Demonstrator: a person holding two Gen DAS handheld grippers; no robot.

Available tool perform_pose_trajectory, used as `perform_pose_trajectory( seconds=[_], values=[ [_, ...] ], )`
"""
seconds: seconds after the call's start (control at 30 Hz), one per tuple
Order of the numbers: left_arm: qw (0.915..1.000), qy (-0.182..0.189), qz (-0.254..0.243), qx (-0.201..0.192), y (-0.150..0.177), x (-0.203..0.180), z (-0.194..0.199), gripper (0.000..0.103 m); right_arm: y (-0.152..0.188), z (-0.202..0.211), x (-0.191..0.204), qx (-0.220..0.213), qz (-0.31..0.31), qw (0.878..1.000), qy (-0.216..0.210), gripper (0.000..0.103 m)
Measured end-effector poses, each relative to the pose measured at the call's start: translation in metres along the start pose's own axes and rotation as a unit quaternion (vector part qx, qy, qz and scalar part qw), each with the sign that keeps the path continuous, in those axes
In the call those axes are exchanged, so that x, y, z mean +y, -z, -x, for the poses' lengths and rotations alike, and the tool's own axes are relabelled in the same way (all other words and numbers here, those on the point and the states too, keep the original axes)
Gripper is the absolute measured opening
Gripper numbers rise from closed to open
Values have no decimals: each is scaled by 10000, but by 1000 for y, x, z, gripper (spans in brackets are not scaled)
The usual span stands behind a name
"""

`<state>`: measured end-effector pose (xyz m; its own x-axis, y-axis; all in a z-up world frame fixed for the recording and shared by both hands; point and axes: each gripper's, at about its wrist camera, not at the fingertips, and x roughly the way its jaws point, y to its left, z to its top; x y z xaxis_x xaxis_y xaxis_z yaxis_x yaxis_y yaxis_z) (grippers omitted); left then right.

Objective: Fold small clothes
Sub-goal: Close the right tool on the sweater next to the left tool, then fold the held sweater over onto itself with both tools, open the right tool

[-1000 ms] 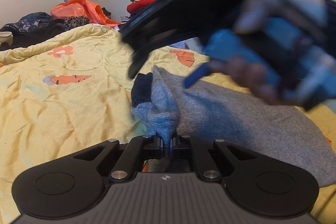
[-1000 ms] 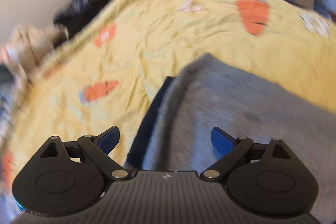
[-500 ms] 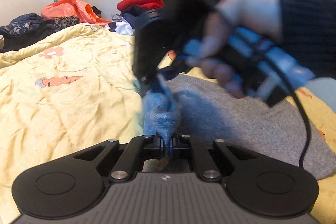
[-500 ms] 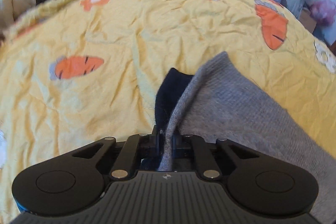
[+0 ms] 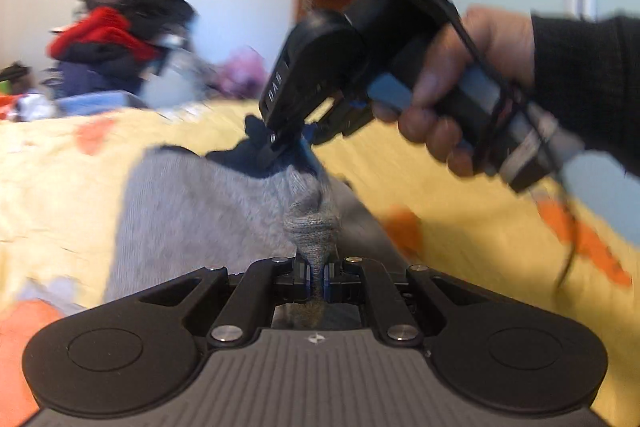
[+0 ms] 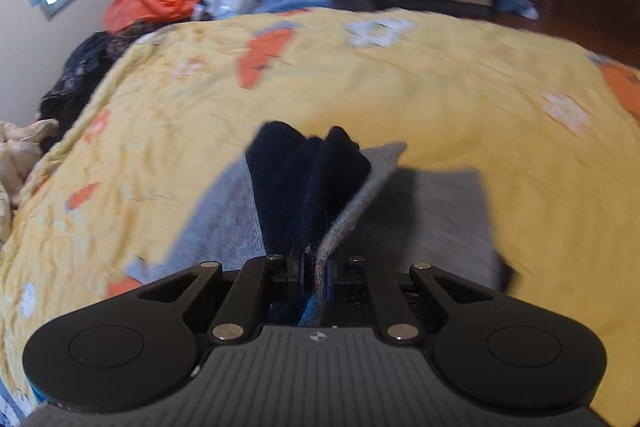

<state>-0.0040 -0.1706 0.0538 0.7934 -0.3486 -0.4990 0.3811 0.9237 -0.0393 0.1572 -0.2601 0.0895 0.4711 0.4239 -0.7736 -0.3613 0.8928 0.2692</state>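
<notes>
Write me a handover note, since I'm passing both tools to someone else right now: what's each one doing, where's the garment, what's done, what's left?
Left tool: shut on a bunched grey edge of the grey sweater.
Right tool: shut on the sweater's edge by its dark navy trim.
Sweater: partly lifted, the rest lying on the yellow bedspread.
Done: both grips are set and one layer is raised over another.
Left: probably carry the held edge across, lay it flat, release, then finish the remaining folds.
</notes>
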Motion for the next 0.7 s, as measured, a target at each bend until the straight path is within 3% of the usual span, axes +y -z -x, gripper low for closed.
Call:
perform_pose_trajectory(
  seconds=[0.1,0.2,0.3,0.37,0.47,0.53,0.57,0.6,0.63,0.7],
  values=[
    [9987,40,-310,413,13,-23,-20,5,32,-5,-43,31,-380,9991,178,14],
    [9969,-42,-609,501,20,-28,-26,5,53,-13,-61,-64,-816,9966,-92,15],
    [9956,-35,-775,518,17,-27,-27,6,54,-13,-78,-222,-1369,9892,-468,38],
    [9951,-117,-875,442,14,-26,-27,7,49,-6,-87,-566,-1561,9836,-711,52],
    [9934,-103,-1113,276,14,-38,-30,7,36,-7,-91,-756,-1659,9802,-775,57],
    [9905,-57,-1357,230,18,-46,-34,7,29,-18,-87,-607,-1555,9841,-605,57],
    [9884,-31,-1490,295,20,-48,-40,7,28,-28,-85,-445,-1493,9866,-481,52],
    [9868,-44,-1567,419,22,-51,-47,7,30,-35,-83,-313,-1364,9896,-330,43],
    [9861,-36,-1580,513,24,-52,-52,7,32,-39,-78,-248,-1153,9928,-222,21],
    [9875,19,-1475,546,22,-52,-57,6,30,-31,-71,-363,-898,9952,-119,16]
  ],
)
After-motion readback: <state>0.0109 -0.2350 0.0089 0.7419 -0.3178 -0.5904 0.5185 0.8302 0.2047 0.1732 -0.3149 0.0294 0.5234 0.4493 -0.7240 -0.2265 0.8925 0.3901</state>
